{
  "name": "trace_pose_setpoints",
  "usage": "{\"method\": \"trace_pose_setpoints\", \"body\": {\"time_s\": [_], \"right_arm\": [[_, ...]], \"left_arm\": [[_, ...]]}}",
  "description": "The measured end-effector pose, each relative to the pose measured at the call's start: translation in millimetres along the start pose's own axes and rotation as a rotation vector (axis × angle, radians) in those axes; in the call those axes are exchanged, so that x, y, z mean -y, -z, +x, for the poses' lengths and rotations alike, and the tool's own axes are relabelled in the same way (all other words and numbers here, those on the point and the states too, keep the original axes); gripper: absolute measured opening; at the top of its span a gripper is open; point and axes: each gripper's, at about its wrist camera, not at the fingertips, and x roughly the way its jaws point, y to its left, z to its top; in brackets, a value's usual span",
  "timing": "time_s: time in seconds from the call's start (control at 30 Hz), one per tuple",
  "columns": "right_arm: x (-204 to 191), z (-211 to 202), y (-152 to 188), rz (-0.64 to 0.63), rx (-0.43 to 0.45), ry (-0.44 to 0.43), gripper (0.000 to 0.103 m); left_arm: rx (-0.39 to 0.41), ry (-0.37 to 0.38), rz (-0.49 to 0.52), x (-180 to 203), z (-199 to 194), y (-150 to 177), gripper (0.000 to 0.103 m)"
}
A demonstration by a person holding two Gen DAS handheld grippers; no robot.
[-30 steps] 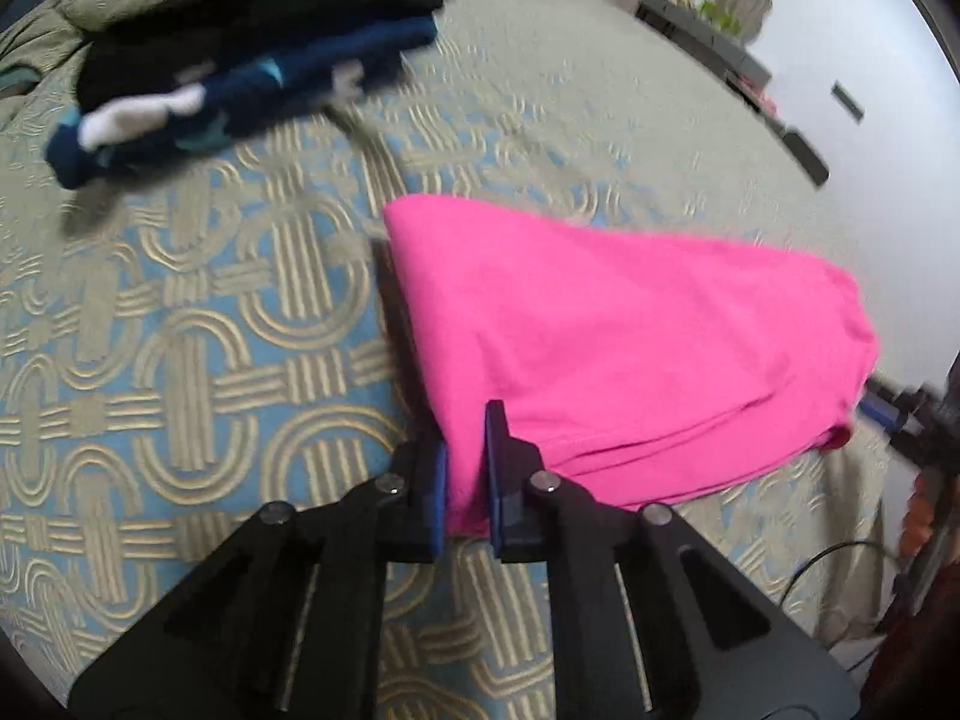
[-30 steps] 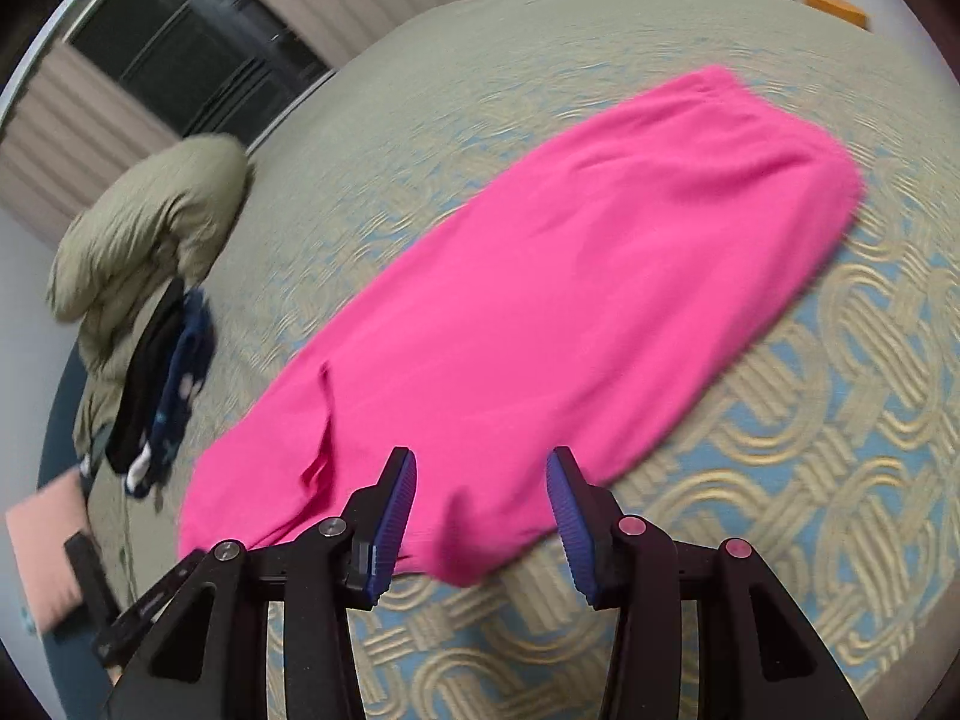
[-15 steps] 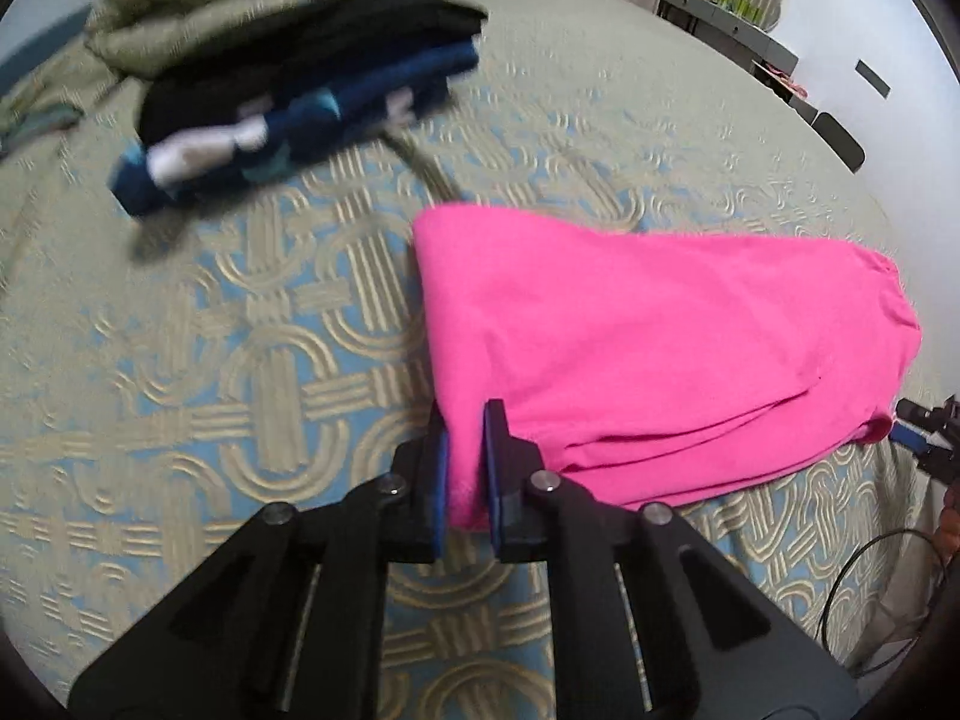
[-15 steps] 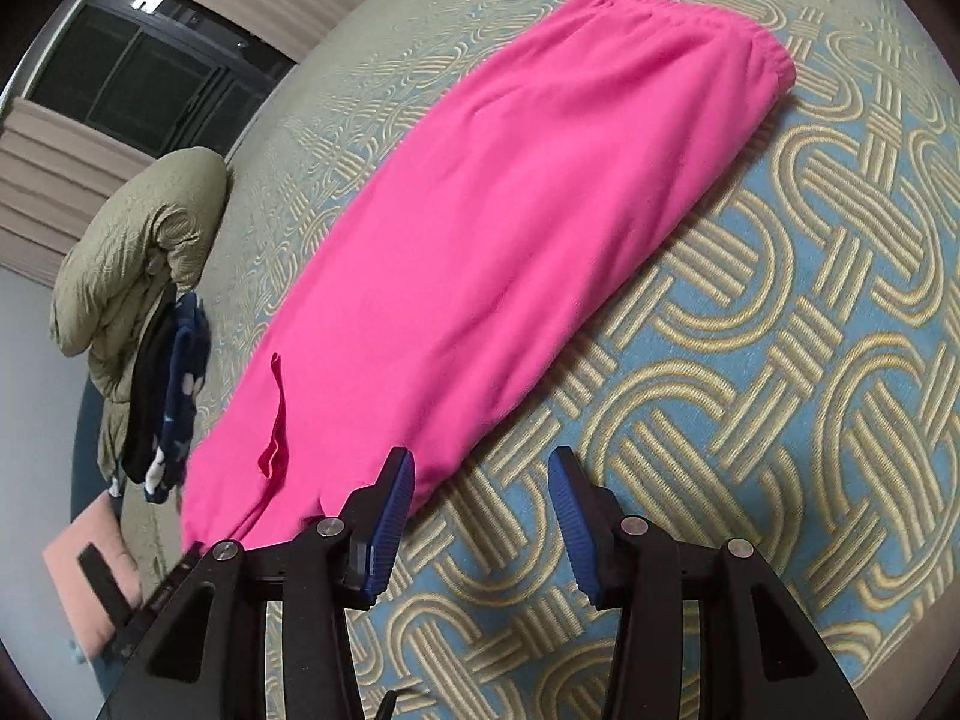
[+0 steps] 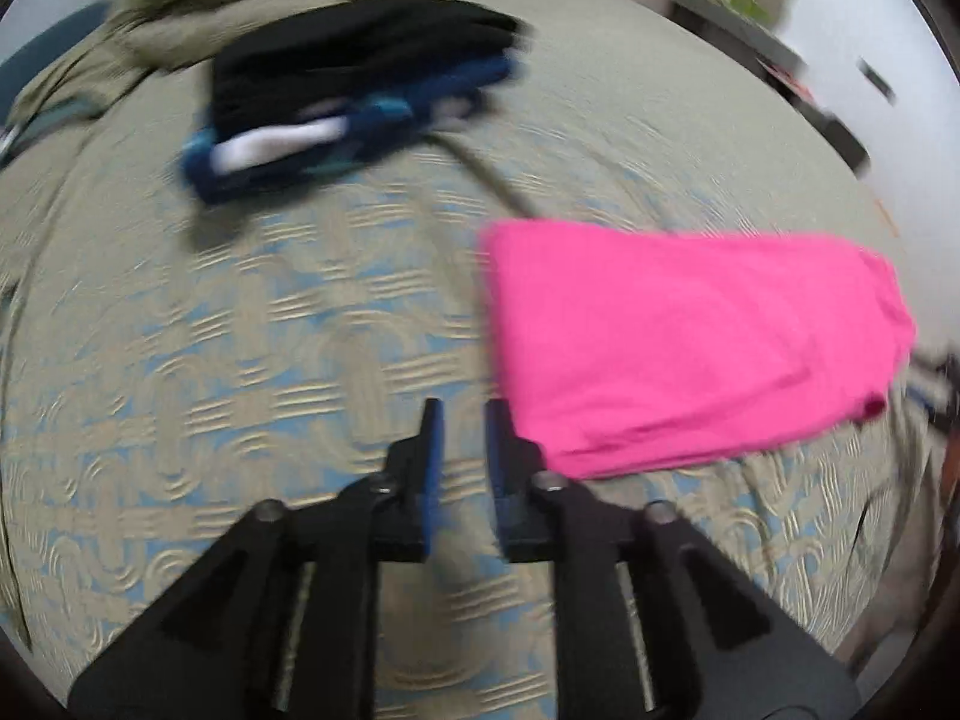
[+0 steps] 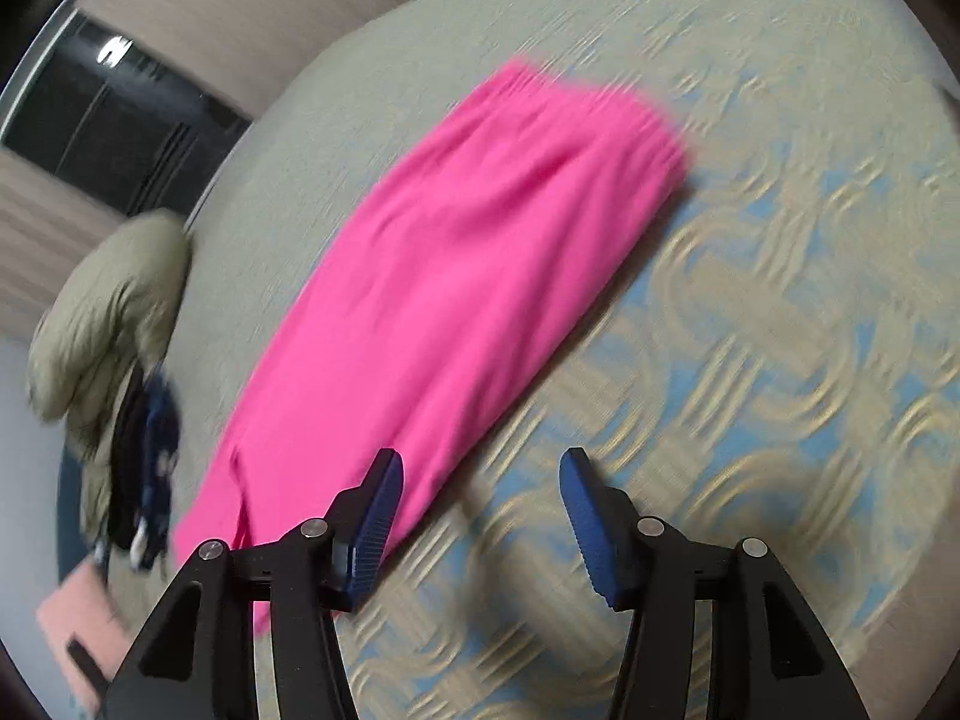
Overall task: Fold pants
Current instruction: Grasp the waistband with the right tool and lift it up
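left gripper (image 5: 461,420) is sitting nearest, jaws parted a little with only bedspread showing between them. they have just been opening, so it is letting go of the pants (image 5: 678,348) hem, which is lying just beside the right-hand finger rather than between the pads. judging from that, the release is deliberate: the fold is laid and the cloth needs to stay put.

right gripper (image 6: 480,498) is hanging wide and empty over the bed (image 6: 780,360), jaws having just been opening further. its left finger is overlapping the near edge of the pants in view, but whether it is touching is unclear through the blur. likely lining up for the next grab.

pants are lying flat as one long pink strip, legs stacked, running from the near edge toward the middle of the bed, waistband at the far end in the right view. looks like one lengthwise fold done, crosswise fold pending.

further back, a dark clothes pile (image 5: 360,102) is sitting well apart from the pants, probably finished items, next to an olive pillow (image 6: 108,312) at the far edge.
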Motion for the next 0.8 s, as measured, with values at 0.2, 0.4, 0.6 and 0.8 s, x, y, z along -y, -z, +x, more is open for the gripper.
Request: {"method": "trace_pose_setpoints", "body": {"time_s": [0.2,0.4,0.6,0.8], "right_arm": [[60.1,6.8,-51.4,0.227,0.062,-0.070,0.066],[66.7,14.8,-77.9,0.246,0.095,-0.111,0.069],[48.0,26.1,-89.3,0.167,0.119,-0.050,0.052],[20.1,27.3,-90.4,0.091,0.133,-0.010,0.010]], "left_arm": [[-0.049,0.108,0.194,93.6,27.4,-17.7,0.027],[-0.083,0.207,0.275,168.0,55.8,-41.3,0.029],[-0.147,0.256,0.315,217.5,90.7,-42.2,0.048],[-0.119,0.251,0.355,224.7,86.8,-39.3,0.051]]}}
